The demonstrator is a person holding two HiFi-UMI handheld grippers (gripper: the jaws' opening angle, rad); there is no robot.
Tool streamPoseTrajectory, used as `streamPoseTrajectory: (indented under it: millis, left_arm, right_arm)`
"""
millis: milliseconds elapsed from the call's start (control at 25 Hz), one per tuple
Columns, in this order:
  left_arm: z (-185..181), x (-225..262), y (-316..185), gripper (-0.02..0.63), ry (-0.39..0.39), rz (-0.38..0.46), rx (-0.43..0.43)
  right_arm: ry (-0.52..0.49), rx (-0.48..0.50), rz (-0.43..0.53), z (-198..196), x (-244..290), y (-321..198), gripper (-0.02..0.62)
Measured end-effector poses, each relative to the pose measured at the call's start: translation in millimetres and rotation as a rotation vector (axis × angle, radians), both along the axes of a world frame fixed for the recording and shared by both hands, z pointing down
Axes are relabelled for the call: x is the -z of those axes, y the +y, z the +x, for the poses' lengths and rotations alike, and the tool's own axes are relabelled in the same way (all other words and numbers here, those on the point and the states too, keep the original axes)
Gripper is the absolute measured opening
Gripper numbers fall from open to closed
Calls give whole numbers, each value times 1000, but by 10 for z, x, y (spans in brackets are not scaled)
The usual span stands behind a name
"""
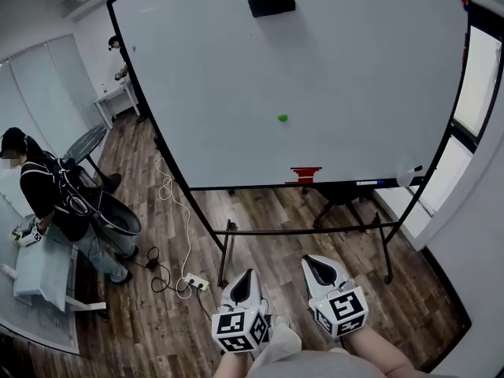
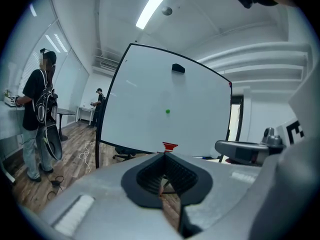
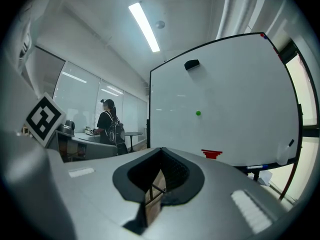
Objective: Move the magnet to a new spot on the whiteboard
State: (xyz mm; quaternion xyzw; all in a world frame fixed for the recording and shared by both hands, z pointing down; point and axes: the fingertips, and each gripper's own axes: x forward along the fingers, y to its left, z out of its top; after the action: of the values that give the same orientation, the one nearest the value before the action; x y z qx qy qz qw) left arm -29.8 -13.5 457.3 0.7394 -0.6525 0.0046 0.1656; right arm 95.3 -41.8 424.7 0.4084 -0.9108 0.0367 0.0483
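A small green magnet [image 1: 282,118] sticks near the middle of the large whiteboard [image 1: 354,69], which stands on a black frame. The magnet [image 2: 167,111] also shows far ahead in the left gripper view, and the same magnet [image 3: 198,113] in the right gripper view. A black eraser [image 1: 272,3] sits high on the board and a red clip-like piece [image 1: 305,174] at its lower edge. My left gripper [image 1: 246,275] and right gripper [image 1: 316,261] are held low and side by side, well short of the board. Both are shut with nothing between their jaws.
A person with a backpack [image 1: 49,195] stands at a white desk [image 1: 39,278] on the left. A cable and power strip [image 1: 195,282] lie on the wood floor by the board's stand [image 1: 303,231]. A round table [image 1: 83,143] and another person [image 1: 116,50] are further back.
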Motion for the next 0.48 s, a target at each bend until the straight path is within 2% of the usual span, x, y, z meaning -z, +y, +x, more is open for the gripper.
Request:
streamPoseTrajectory:
  millis: [480]
  left_arm:
    - [-399,49,-1065,5,4,-4,-37]
  right_arm:
    - [38,-17,48,-488,157,-1076,-3]
